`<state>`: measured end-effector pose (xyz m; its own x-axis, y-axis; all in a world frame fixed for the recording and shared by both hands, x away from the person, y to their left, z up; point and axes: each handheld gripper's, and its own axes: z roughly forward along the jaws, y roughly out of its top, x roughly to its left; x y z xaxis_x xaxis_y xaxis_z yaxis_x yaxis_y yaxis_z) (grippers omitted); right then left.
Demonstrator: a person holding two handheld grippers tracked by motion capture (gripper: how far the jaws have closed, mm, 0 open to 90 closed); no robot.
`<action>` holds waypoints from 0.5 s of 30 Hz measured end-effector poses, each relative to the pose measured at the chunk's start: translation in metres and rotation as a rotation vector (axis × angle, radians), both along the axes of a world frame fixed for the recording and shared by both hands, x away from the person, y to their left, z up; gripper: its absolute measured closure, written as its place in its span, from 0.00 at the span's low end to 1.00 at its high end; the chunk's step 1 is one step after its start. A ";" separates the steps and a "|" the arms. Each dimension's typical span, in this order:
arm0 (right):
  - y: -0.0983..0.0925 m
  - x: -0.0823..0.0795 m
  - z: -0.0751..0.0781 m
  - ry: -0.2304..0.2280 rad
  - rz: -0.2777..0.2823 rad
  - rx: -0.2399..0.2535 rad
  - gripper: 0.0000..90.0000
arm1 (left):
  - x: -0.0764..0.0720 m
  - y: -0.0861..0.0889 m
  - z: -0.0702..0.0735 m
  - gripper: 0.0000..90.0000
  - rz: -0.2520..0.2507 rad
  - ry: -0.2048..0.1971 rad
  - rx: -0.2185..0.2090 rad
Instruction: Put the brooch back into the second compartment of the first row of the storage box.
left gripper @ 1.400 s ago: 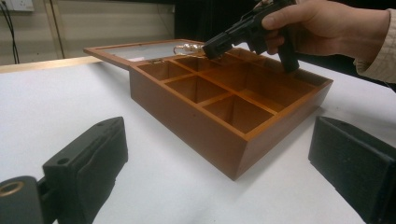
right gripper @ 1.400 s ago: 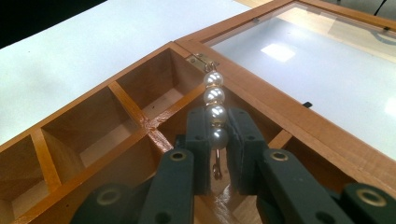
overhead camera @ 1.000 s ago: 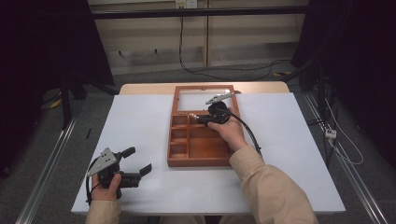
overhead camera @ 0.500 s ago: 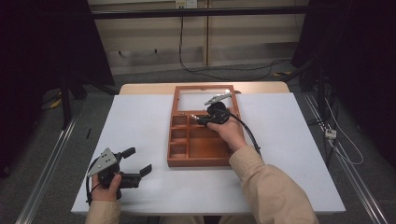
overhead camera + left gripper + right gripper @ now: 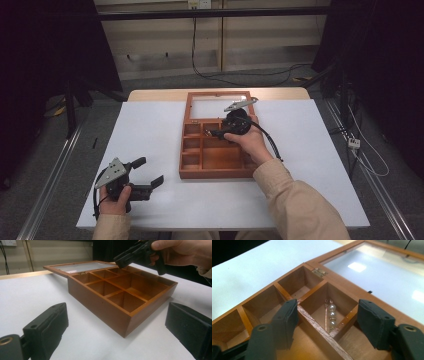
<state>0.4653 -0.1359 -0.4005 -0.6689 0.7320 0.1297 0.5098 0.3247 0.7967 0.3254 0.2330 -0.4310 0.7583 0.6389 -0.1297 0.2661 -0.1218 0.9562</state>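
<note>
White tabletop (image 5: 150,125) carries a wooden box (image 5: 220,172) at its middle, the glass lid (image 5: 217,107) laid flat behind it. Nearest, left of the box, the left gripper (image 5: 150,172) rests on the table with jaws spread and nothing between them. Farther on, over the box's rear compartments, the right gripper (image 5: 212,133) has just been opening; its jaws stand apart. Between them, a pearl earring (image 5: 332,315) lies in a small compartment beside the hinge (image 5: 319,272).
</note>
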 end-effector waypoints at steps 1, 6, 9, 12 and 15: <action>-0.001 -0.002 0.001 0.002 -0.003 0.004 0.30 | 0.000 0.000 0.000 0.05 0.000 0.000 0.000; -0.008 -0.012 0.005 0.001 -0.011 0.011 0.22 | 0.001 -0.001 0.000 0.05 -0.002 0.000 0.004; -0.013 -0.019 0.006 -0.011 -0.007 0.014 0.22 | 0.001 0.000 0.000 0.05 -0.003 -0.005 0.009; -0.017 -0.026 0.008 -0.015 0.001 0.015 0.20 | 0.000 0.000 0.000 0.05 -0.002 -0.002 0.005; -0.023 -0.032 0.009 -0.011 0.003 0.026 0.20 | -0.001 0.001 0.000 0.05 0.001 -0.001 0.007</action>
<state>0.4331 -0.1592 -0.3917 -0.6728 0.7262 0.1416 0.5003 0.3055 0.8102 0.3247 0.2337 -0.4309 0.7577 0.6406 -0.1247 0.2656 -0.1281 0.9555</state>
